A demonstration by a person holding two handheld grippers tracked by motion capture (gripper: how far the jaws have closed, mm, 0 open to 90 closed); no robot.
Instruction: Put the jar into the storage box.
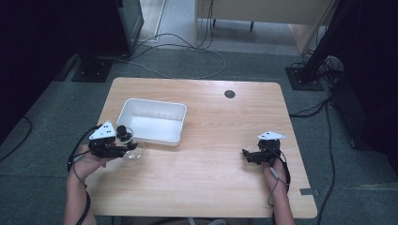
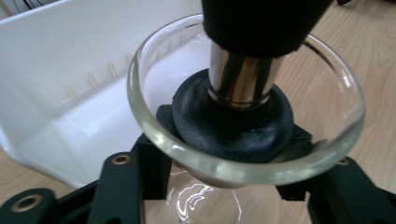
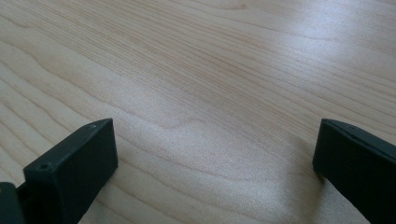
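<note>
A clear glass flask [image 2: 154,135] with a flared rim and a round bulb [image 1: 136,153] sits at the table's left, just in front of a white plastic tub [image 1: 152,133]. A black rubber stopper [image 2: 233,130] on a chrome tube sits in the flask's mouth under a black top part. My left gripper [image 1: 127,147] has its jaws closed on the flask's neck below the rim, one jaw on each side. My right gripper [image 1: 246,154] rests at the table's right, jaws wide apart over bare wood [image 3: 215,163], nothing between them.
The white tub [image 2: 60,93] looks empty and stands directly behind the flask. A dark round grommet [image 1: 229,93] is set in the table's far side. Cables trail from both grippers toward the near edge.
</note>
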